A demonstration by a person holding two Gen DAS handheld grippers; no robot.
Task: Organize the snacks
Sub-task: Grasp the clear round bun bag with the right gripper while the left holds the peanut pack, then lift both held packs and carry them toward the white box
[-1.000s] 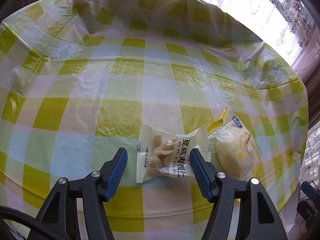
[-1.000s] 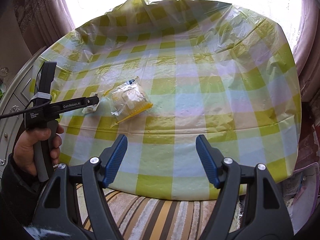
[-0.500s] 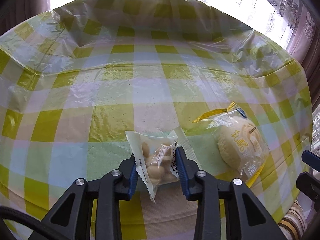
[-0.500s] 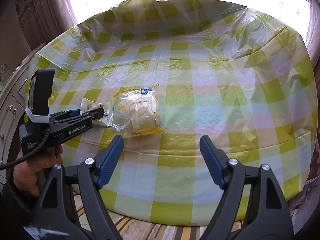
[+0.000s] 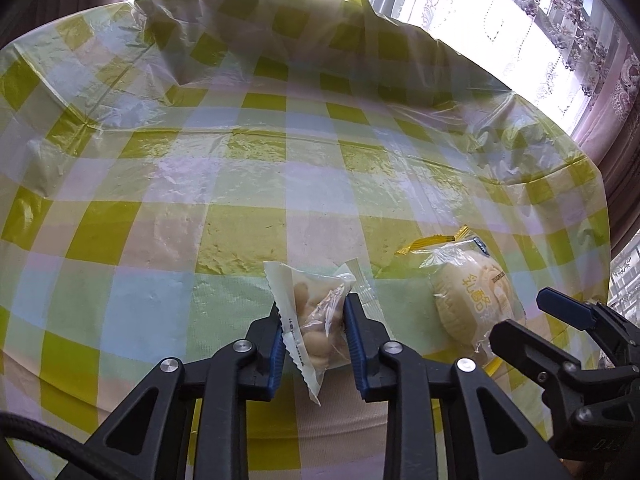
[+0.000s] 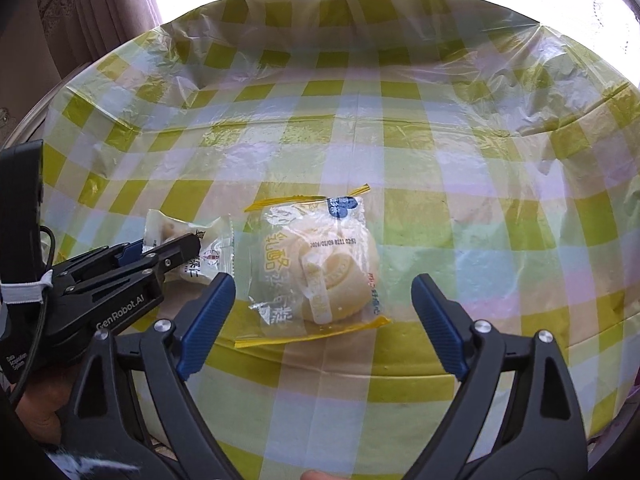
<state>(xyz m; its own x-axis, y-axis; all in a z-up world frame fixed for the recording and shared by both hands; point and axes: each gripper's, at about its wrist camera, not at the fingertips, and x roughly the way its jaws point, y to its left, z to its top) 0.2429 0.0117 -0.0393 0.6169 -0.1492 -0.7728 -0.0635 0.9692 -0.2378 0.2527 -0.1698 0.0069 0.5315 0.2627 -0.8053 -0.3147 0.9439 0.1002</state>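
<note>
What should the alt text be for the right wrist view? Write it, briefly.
The right tool, jaws wide and just opening further, hangs over a clear-wrapped round cake on a yellow-checked tablecloth, not touching it. To its left, the left tool is clamped on a small white nut packet.

The checked tablecloth lies bare across its far and right-hand parts, open to any approach. Near the front edge, the nut packet and the wrapped cake roll lie close together, narrowing the passage between them.
</note>
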